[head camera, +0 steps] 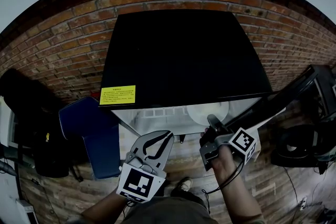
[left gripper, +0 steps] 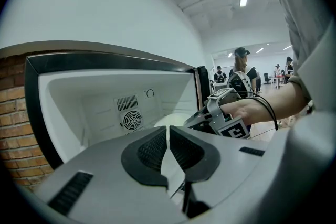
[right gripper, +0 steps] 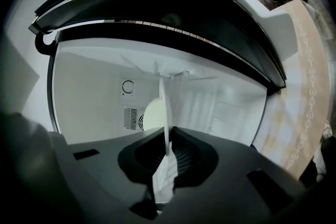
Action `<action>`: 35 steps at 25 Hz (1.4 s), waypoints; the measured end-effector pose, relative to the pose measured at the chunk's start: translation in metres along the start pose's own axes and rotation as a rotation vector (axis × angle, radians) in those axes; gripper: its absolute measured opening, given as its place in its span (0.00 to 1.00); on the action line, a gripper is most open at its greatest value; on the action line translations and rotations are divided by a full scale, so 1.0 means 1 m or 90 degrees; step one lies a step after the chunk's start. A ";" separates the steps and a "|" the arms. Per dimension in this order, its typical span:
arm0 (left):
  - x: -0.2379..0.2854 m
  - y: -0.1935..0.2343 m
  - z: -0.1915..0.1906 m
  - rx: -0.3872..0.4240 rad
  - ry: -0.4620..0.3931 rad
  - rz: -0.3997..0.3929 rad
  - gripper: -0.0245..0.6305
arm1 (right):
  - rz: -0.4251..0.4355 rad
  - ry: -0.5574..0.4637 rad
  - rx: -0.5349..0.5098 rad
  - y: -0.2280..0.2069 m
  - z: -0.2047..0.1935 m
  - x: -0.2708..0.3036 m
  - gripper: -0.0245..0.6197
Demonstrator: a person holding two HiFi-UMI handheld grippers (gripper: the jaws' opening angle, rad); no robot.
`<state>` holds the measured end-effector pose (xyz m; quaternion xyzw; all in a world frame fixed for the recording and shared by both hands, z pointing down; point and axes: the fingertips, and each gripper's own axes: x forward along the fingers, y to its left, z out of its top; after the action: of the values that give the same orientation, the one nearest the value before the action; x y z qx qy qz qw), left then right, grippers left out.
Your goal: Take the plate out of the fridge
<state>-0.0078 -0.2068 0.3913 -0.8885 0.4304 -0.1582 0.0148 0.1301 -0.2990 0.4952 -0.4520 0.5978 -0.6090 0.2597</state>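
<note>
Right gripper [right gripper: 168,152] is pictured clamped on the rim of a white plate [right gripper: 164,113], which is seen edge-on between the two ribbed pads in the right gripper view. The plate is still inside the fridge's white compartment [right gripper: 100,97], with a round dial and a vent grille seen on the back wall at centre left of that frame.

In the head view, the right gripper [head camera: 212,123] is shown reaching into the open mouth of the black fridge [head camera: 184,55] at lower centre, its tip at the pale plate [head camera: 206,110] just inside the opening. The fridge door [head camera: 275,99] is swung out toward the right edge of the frame.

Left gripper [head camera: 167,137] is held just outside the opening, to the left of the right gripper and apart from it. In its own view the left gripper [left gripper: 168,140] is seen closed, only a thin slit between the pads and nothing caught there.

A yellow label [head camera: 117,95] is fixed at the lower left corner of the fridge top. A brick wall [head camera: 58,50] fills the frame behind the fridge, and a blue case [head camera: 94,136] is seen at lower left. Several people [left gripper: 241,63] are visible in a bright hall at the right of the left gripper view.
</note>
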 end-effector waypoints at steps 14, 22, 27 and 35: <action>-0.010 0.003 0.001 0.003 -0.017 -0.013 0.08 | 0.007 -0.004 0.055 0.010 -0.020 -0.018 0.10; -0.012 0.003 0.006 0.014 -0.032 -0.020 0.08 | 0.034 -0.008 0.062 0.035 -0.025 -0.041 0.10; -0.011 0.005 0.013 0.012 -0.043 -0.027 0.08 | 0.056 -0.020 0.056 0.055 -0.022 -0.061 0.10; 0.000 -0.006 0.021 0.020 -0.057 -0.060 0.08 | 0.071 -0.034 0.044 0.070 -0.018 -0.098 0.10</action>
<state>0.0034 -0.2051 0.3721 -0.9137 0.3843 -0.1254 0.0406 0.1435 -0.2162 0.4060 -0.4248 0.5937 -0.6013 0.3249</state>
